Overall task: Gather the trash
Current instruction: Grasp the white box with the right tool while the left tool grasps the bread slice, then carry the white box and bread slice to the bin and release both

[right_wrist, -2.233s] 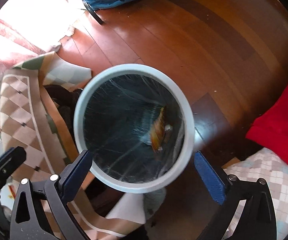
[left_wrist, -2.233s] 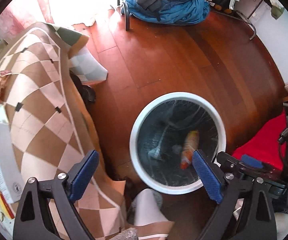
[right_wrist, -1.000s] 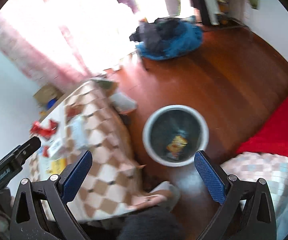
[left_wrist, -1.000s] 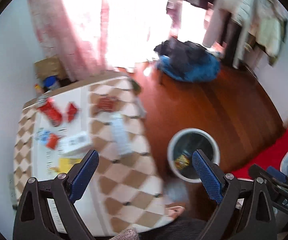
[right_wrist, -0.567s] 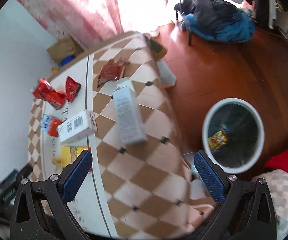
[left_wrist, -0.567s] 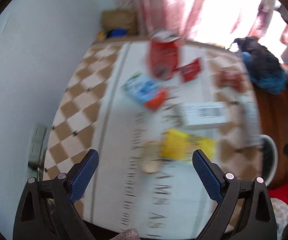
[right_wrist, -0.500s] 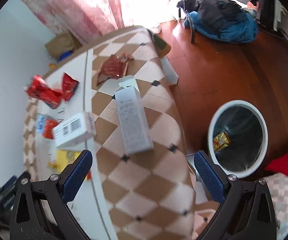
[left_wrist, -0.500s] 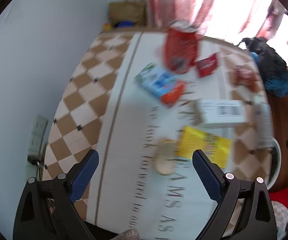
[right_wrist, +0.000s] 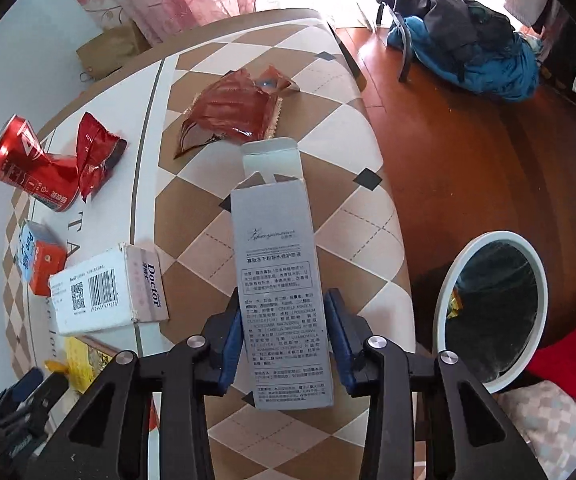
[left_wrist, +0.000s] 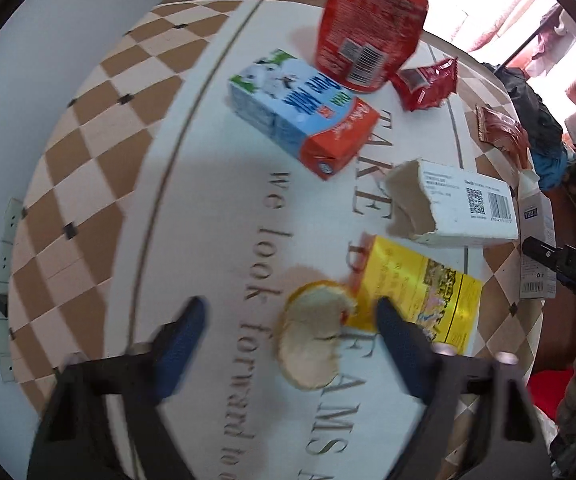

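Both grippers have swung away from the bin and now work over the counter (right_wrist: 272, 80): the right gripper (right_wrist: 284, 338) has closed around the lower half of a tall grey carton (right_wrist: 278, 280) that lies flat on the checked cloth near the counter's edge, its top flap open, while the left gripper (left_wrist: 288, 332) hangs wide apart above a pale curl of fruit peel (left_wrist: 311, 340), empty. The grey carton looks like thin, empty cardboard, so it should be light and fairly stiff along its length yet easy to crush across its broad faces; the pads bear on its narrow sides, which is probably the firmest hold. The peel is likely soft, light and a little slippery, best pinched across its raised rim. The white trash bin (right_wrist: 491, 316) stands on the wooden floor just past the counter's edge, with a bright wrapper in it. Left to collect I count one crushed red soda can (left_wrist: 367, 28), one blue-and-orange milk carton (left_wrist: 299, 112), one torn white box (left_wrist: 455, 204), one yellow packet (left_wrist: 419, 284) touching the peel, one small red wrapper (left_wrist: 425, 84) and one larger reddish-brown wrapper (right_wrist: 232, 116), besides the grey carton and the peel.
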Motion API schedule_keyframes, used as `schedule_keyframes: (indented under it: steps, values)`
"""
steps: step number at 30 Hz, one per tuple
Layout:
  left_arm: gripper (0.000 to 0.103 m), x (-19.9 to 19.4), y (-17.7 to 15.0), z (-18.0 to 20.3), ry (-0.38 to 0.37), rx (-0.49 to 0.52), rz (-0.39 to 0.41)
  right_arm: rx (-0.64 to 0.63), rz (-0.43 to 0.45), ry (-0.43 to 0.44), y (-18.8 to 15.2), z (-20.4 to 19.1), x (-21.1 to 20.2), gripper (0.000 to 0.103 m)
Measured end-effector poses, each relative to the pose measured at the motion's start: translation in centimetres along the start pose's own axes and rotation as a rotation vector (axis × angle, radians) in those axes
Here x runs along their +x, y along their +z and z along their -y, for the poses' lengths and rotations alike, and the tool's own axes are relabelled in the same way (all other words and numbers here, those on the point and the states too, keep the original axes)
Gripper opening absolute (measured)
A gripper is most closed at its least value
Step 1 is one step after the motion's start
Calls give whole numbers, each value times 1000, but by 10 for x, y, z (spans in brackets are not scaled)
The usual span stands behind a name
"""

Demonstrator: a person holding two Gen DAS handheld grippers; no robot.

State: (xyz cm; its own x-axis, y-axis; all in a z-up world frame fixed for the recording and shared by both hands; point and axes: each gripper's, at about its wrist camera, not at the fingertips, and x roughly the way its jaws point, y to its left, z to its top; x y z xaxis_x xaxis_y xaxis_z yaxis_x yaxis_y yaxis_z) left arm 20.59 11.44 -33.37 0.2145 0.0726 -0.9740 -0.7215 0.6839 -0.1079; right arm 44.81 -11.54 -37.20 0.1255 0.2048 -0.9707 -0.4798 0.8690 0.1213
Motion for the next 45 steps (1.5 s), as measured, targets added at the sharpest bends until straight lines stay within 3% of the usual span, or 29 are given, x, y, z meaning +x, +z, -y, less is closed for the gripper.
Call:
schedule_keyframes:
  steps: [2, 5, 13, 19, 29, 36, 45]
  values:
    - [56, 3, 0, 2, -9, 5, 5, -10, 3, -6, -3, 1, -3, 39]
    - [28, -2, -3, 5, -14, 21, 35, -18, 11, 0, -12, 2, -11, 39]
    - [24, -25, -17, -3, 63, 56, 112, -38, 60, 55, -44, -2, -45, 39]
    - [24, -76, -21, 2, 123, 108, 251, -60, 122, 94, -69, -8, -80, 39]
    - [24, -150, -27, 38, 82, 191, 393, -64, 203, 189, -95, -4, -143, 39]
    - [24, -190, -37, 102, 0, 282, 448, -6, 303, 257, -103, 39, -197, 39]
    - [24, -193, -53, 237, -131, 458, 437, 155, 377, 194, -119, 167, -232, 39]
